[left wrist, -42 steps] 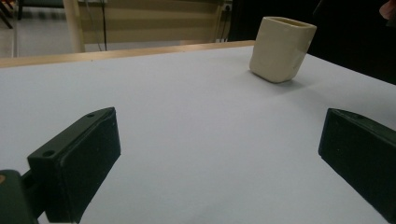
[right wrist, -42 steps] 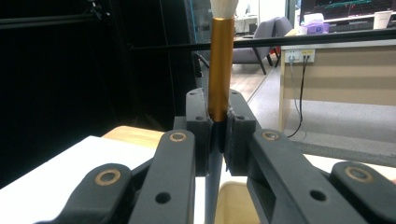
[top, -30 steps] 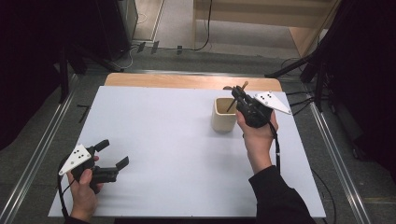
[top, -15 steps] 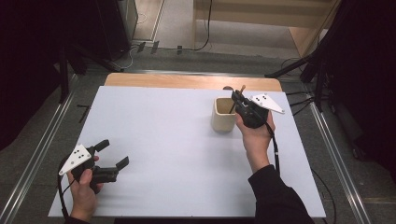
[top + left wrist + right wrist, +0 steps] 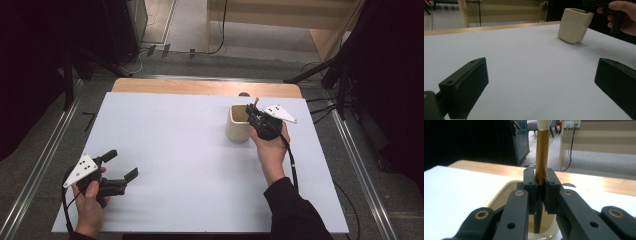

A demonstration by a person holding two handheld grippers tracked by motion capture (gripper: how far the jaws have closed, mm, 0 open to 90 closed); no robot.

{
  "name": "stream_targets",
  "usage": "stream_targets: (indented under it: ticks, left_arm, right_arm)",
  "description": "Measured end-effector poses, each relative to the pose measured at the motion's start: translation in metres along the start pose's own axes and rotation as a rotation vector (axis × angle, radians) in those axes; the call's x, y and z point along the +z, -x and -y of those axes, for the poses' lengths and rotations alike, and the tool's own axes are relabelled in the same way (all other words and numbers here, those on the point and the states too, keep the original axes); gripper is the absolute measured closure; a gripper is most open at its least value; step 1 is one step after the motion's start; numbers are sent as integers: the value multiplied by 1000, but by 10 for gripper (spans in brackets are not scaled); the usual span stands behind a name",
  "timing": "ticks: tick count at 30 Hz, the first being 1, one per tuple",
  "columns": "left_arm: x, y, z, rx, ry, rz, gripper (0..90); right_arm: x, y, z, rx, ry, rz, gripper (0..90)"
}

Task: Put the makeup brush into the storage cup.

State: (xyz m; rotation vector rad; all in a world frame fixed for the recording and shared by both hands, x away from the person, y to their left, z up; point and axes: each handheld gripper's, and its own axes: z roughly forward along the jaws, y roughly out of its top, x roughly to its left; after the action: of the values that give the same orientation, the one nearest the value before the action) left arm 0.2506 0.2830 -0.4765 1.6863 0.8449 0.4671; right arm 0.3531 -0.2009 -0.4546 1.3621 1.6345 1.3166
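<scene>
The right gripper view shows the right gripper (image 5: 541,187) clamped on an upright gold-handled brush (image 5: 542,155) above the cream cup (image 5: 504,191); the left gripper (image 5: 120,165), near left, stands wide open, empty.

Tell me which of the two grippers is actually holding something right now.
The right gripper, above the cream cup: its jaws are shut on a gold-handled brush. The left gripper hangs open over bare table.
</scene>
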Motion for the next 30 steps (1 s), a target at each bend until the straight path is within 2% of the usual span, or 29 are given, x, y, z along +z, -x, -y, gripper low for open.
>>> stream_targets:
  ticks: [5,6,9,11,13,15,18,22,23,26,30]
  left_arm:
    - [0,0,0,-1,0,0,0]
    - [0,0,0,-1,0,0,0]
    - [0,0,0,-1,1,-1,0]
    - [0,0,0,-1,1,-1,0]
    - [0,0,0,-1,1,-1,0]
    - [0,0,0,-1,1,0,0]
    - [1,1,0,-1,2,2,0]
    - [1,1,0,-1,-3,3,0]
    - [1,1,0,-1,-3,4,0]
    - [1,1,0,-2,-2,3,0]
    - [1,1,0,-2,-2,3,0]
  right_arm:
    - [3,-1,5,-6,-18,-7,836]
    - [3,-2,6,-3,-17,-8,806]
    - [2,0,5,2,16,-20,555]
    - [-1,0,4,-13,24,-17,448]
    - [-4,-1,2,0,-1,-12,340]
    - [-7,-2,3,0,-1,-13,269]
    - [-14,-2,3,-17,11,-6,233]
    - [-22,1,5,9,25,-30,186]
    - [-24,2,6,-7,22,-30,158]
    - [-30,1,9,-47,14,-27,144]
    - [-39,1,13,-48,18,-32,140]
